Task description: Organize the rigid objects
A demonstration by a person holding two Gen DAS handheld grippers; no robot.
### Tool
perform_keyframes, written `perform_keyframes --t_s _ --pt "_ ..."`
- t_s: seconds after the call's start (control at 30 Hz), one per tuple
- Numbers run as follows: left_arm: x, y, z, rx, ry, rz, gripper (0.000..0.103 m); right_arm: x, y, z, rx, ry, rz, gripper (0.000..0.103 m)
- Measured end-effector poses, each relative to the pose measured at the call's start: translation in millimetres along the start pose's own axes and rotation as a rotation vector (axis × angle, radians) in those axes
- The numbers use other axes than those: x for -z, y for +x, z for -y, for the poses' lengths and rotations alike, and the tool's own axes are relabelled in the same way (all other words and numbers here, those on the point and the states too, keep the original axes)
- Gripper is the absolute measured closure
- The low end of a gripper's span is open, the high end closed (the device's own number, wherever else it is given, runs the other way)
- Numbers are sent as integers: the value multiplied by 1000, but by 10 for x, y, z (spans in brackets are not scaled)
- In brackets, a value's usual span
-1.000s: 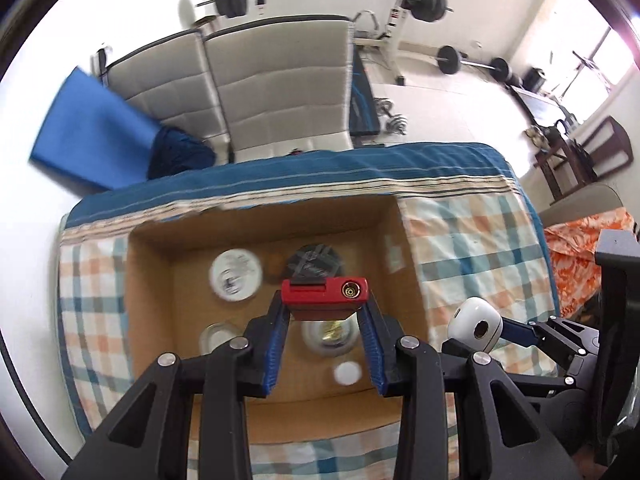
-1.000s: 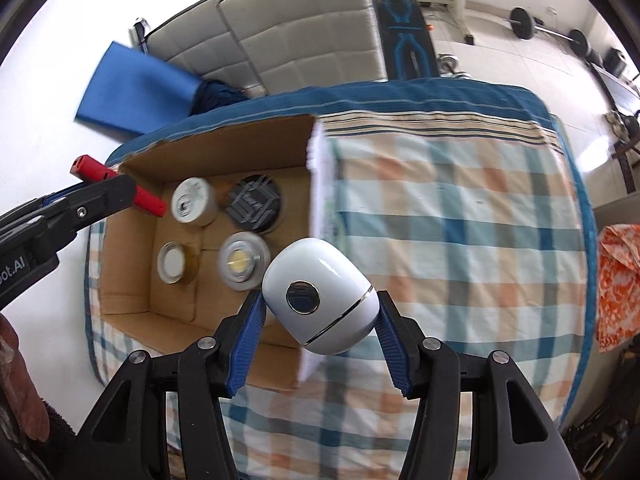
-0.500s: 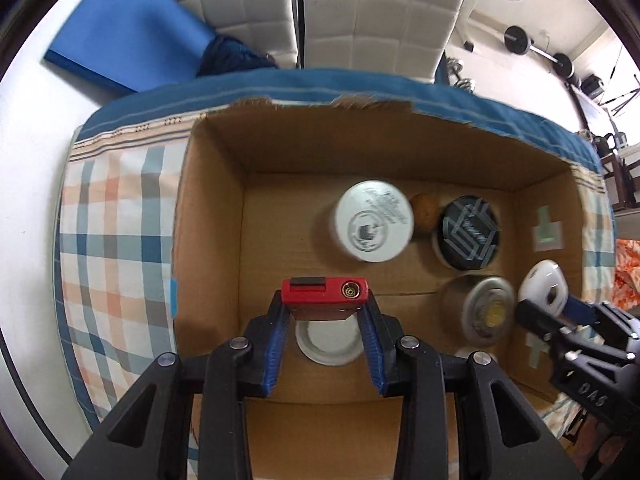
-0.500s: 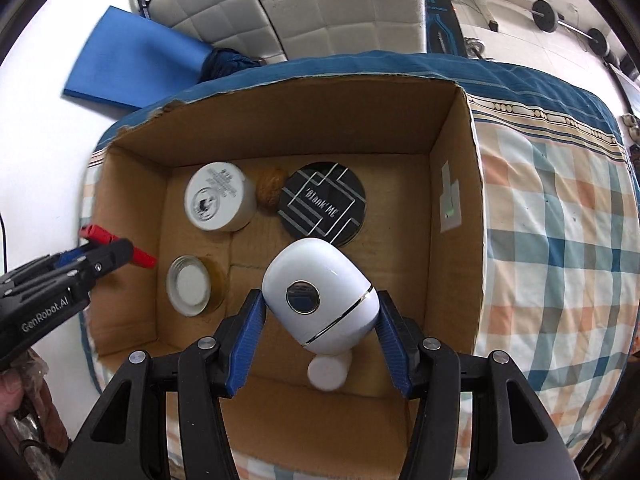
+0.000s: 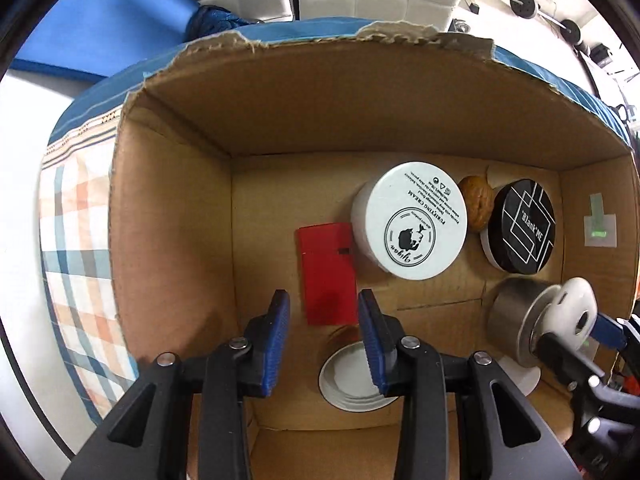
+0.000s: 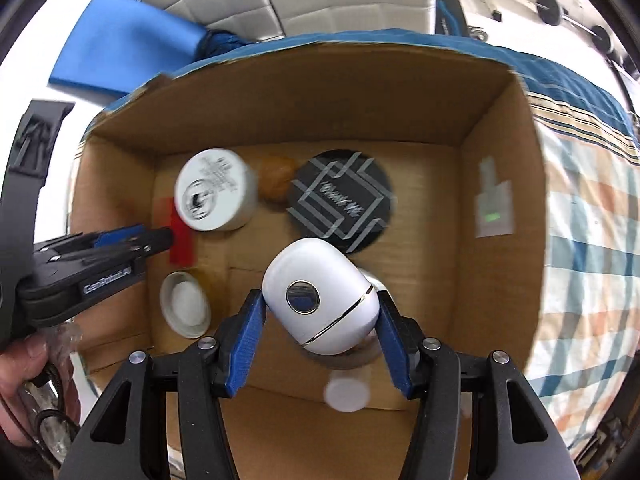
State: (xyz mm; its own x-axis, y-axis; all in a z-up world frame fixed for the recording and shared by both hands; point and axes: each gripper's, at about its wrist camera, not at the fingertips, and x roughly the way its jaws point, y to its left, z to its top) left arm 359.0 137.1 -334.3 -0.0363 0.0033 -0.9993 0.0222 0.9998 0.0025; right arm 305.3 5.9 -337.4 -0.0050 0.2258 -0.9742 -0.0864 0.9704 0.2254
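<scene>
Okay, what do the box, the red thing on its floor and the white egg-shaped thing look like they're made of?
Box: brown corrugated cardboard, matte, with ragged torn edges along the top.
Red item: probably matte plastic or painted metal; flat, even colour, a thin seam near one end.
White egg-shaped item: likely glossy plastic; bright highlights, a thin metallic band and a shiny round inset.

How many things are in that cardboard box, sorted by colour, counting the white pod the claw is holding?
White: 4 (cream jar, lidded jar, cap, pod)
Red: 1 (lighter)
Black: 1 (compact)
Brown: 1 (walnut)
Silver: 1 (tin)
Total: 8
</scene>
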Motion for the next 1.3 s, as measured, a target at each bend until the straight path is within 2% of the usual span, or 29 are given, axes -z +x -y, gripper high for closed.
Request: perform_keyframes --t_s 0.13,0.2,0.27,0.47,0.53,0.6,0.73,0.9,0.97,1.07,1.3 --pt "90 -140 -2 18 -31 35 40 23 48 -160 -27 -38 -19 45" --pt "157 -193 -45 16 -64 64 22 24 114 -234 -29 -49 -32 45" --pt "208 -214 -94 17 -92 87 18 36 180 -297 -33 -50 -42 45" --pt "298 -160 -223 37 -136 92 18 19 233 -389 -21 -52 -26 45" --pt "326 -174 -221 36 -134 97 15 4 249 -426 -10 -52 -16 45" --pt "344 -181 -206 46 -134 96 7 -12 266 -454 -1 -53 -15 44" --pt "237 -151 -229 42 -132 107 3 -28 230 -467 19 -49 -17 33" --pt "310 -332 -222 59 -148 141 2 25 51 -397 64 -52 6 22" --pt "347 -447 -198 64 -150 164 2 54 -46 -334 91 -45 23 9" --pt "470 -656 -126 61 -144 205 2 125 -227 -250 143 -38 55 1" --pt "754 -1142 57 60 -112 284 2 371 -629 -73 148 -14 85 0"
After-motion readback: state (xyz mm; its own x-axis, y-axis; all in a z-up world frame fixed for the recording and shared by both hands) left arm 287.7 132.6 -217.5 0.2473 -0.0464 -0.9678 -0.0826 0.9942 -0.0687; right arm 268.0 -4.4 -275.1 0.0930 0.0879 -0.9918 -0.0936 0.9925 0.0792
